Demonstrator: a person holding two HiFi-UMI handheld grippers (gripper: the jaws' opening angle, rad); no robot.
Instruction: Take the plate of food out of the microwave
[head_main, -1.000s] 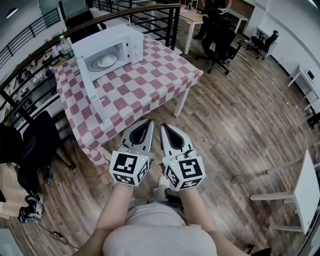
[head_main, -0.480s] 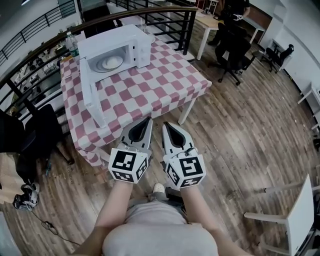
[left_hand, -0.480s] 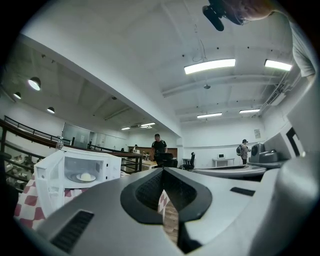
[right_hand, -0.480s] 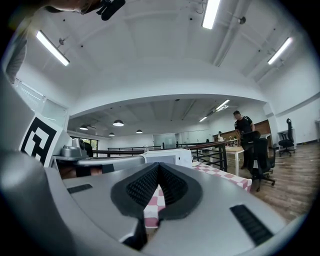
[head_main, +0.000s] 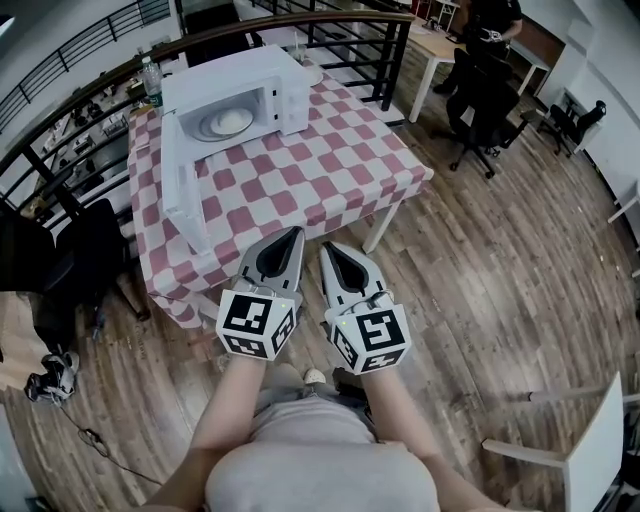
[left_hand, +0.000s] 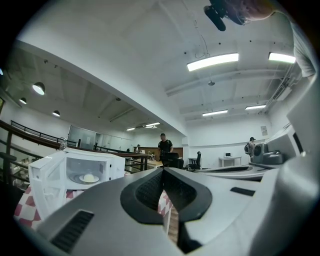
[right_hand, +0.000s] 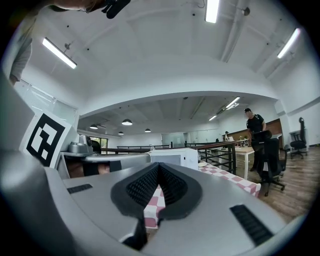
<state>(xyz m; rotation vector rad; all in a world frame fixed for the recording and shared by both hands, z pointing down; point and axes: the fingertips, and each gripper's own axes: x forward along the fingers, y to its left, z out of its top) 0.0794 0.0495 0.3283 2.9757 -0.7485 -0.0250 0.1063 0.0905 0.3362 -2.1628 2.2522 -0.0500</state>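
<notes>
A white microwave (head_main: 240, 90) stands at the far side of a table with a red-and-white checked cloth (head_main: 330, 170). Its door (head_main: 183, 195) hangs wide open to the left. Inside lies a white plate with pale food (head_main: 226, 122), also seen as the plate (left_hand: 89, 178) in the left gripper view. My left gripper (head_main: 291, 236) and right gripper (head_main: 328, 250) are held side by side, level, just short of the table's near edge. Both point at the table, well apart from the microwave. Each is shut with nothing between its jaws.
A black railing (head_main: 90, 85) runs behind the table, with a bottle (head_main: 152, 76) beside the microwave. A dark chair (head_main: 85, 260) stands left of the table. Office chairs (head_main: 480, 110) and a person (head_main: 495, 20) are at the back right. A white table (head_main: 600, 440) is at the right.
Both grippers have moved forward together toward the checked table, which now sits closer and lower in the head view. Their jaws stay shut and empty.
</notes>
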